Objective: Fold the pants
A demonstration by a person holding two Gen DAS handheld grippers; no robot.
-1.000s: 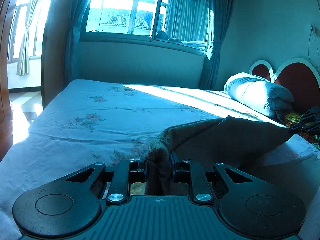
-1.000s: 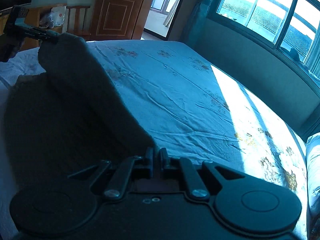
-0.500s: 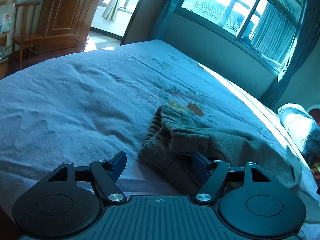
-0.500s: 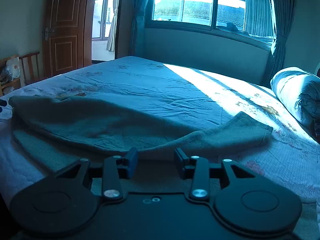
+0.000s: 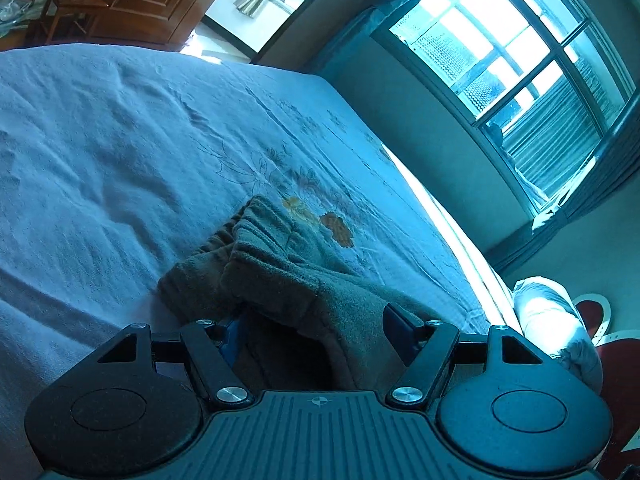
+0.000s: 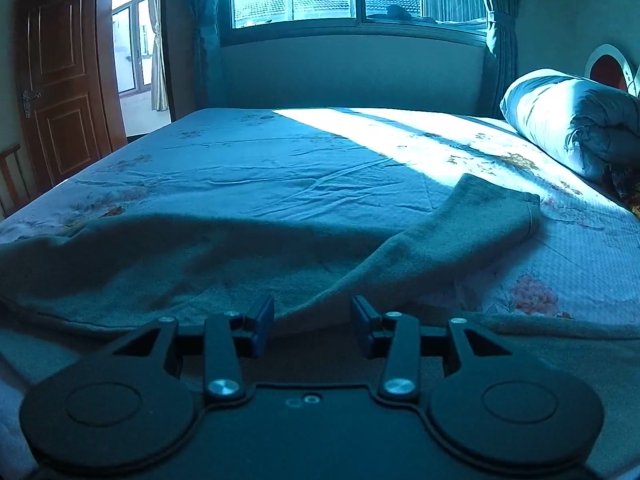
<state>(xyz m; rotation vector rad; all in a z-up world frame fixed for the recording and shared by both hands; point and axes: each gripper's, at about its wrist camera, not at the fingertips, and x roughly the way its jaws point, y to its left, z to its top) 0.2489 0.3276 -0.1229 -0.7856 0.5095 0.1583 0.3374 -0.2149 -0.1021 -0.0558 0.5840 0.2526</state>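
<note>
A: Left wrist view: your left gripper has just parted its jaws; the pants waistband lies loose between them, released to rest.

B: Right wrist view: your right gripper, jaws just parting; pants fold lies ahead, unpinched, on the bed.

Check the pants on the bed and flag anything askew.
The pants lie unevenly folded: one leg end splays off at an angle toward the rolled quilt, and the waistband is bunched, its layers misaligned.
</note>
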